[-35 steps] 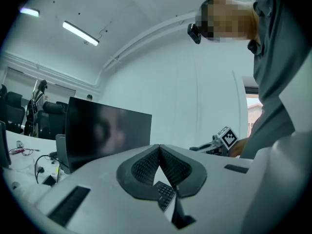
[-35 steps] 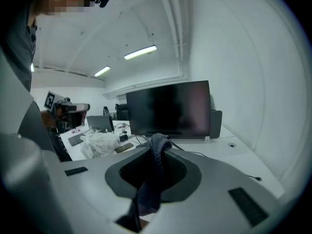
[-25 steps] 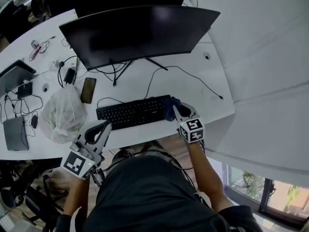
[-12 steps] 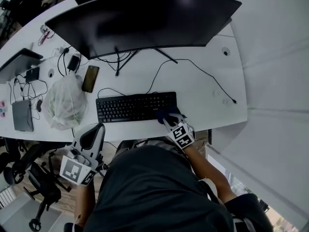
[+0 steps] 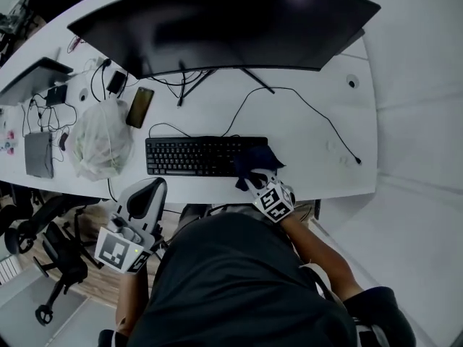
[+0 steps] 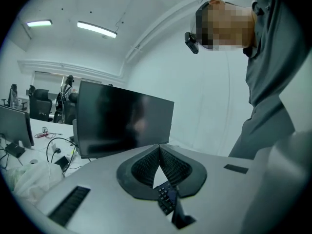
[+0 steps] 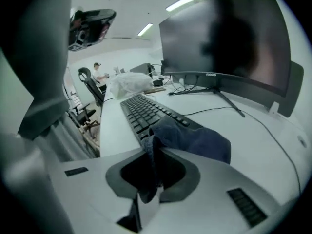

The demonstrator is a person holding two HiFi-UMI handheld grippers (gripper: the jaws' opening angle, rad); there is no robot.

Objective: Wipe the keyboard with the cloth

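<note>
Now, right claw (image 7: pixel 153 152): you have it clamped on the cloth (image 7: pixel 195 138).
Left claw (image 6: pixel 158 150): closed, empty.
Cloth: soft, limp; grip a bunched edge.

Left gripper (image 5: pixel 147 196) is held clear of the table (image 5: pixel 304 157), just off its near edge, jaws pointing toward that edge. The left gripper view shows its ribbed pads (image 6: pixel 145 168) pressed together with nothing between them. Right gripper (image 5: pixel 251 178) reaches over the near edge with its forearm (image 5: pixel 311 246) extended, jaws clamped on a fold of cloth (image 7: pixel 195 139).
</note>
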